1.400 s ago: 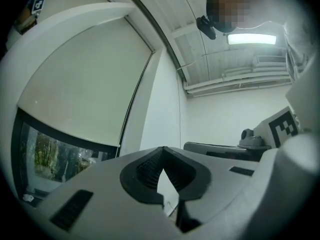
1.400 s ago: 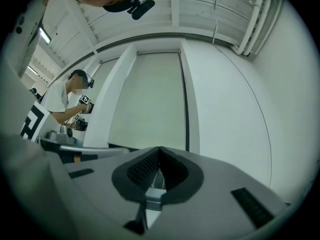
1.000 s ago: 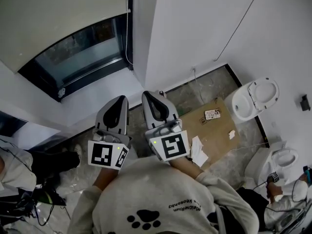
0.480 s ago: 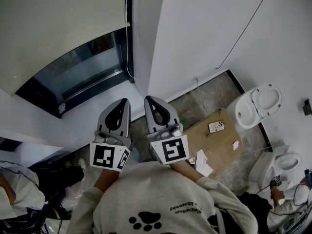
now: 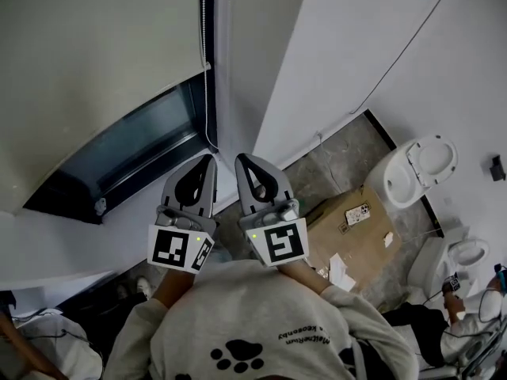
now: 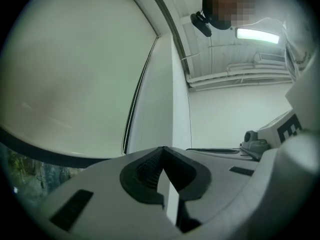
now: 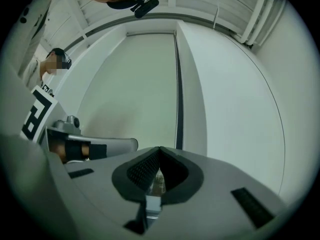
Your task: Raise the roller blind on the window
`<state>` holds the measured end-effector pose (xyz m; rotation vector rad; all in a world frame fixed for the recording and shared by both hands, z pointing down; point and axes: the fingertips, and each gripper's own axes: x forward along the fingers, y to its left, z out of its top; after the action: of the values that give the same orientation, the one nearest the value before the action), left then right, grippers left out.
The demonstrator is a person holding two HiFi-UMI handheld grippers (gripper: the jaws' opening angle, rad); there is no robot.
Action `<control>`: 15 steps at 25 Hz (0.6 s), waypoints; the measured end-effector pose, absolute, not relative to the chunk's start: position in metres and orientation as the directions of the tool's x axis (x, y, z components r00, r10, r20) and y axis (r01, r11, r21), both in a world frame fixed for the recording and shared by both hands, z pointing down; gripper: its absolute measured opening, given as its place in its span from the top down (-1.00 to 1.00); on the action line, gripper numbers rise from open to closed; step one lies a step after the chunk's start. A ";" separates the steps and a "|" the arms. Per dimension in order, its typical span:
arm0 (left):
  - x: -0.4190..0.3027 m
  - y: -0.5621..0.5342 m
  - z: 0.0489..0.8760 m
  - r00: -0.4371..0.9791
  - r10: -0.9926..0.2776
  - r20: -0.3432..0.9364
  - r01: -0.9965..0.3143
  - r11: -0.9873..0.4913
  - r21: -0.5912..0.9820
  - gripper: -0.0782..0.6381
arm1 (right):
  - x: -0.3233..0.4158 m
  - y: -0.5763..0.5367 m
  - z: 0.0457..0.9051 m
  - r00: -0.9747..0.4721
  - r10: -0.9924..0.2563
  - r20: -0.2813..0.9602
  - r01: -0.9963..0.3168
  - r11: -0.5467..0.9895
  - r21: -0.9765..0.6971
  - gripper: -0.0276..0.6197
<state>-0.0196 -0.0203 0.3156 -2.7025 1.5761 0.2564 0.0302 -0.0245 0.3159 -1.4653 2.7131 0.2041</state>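
My left gripper (image 5: 209,161) and right gripper (image 5: 242,160) are pinched closed, empty. Ahead, the pale fabric roller blind (image 5: 95,77) hangs mostly lowered, its white beaded cord (image 5: 205,93) ungrasped.

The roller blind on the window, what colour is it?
The roller blind is plain off-white, with no pattern. The head view shows it best.

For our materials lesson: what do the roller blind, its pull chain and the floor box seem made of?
Roller blind: likely matte off-white fabric; flat, no glare. Pull chain: pale beads, plastic or metal, unclear. Box: brown cardboard, dull surface.
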 end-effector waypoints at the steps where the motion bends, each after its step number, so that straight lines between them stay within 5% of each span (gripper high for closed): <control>1: -0.022 -0.030 0.314 0.498 -0.855 -0.141 -0.856 -0.511 0.078 0.76 | 0.028 -0.033 0.314 -0.535 -0.838 -0.108 -0.844 0.529 0.087 0.89; 15: -0.032 -0.119 0.318 0.645 -0.752 -0.138 -0.748 -0.658 0.090 0.76 | 0.009 -0.112 0.314 -0.404 -0.908 -0.108 -0.913 0.395 0.096 0.89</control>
<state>-0.0322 -0.1195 0.3181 -2.8711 1.3093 0.2585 0.0092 -0.1121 0.3143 -1.6928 2.5921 0.2178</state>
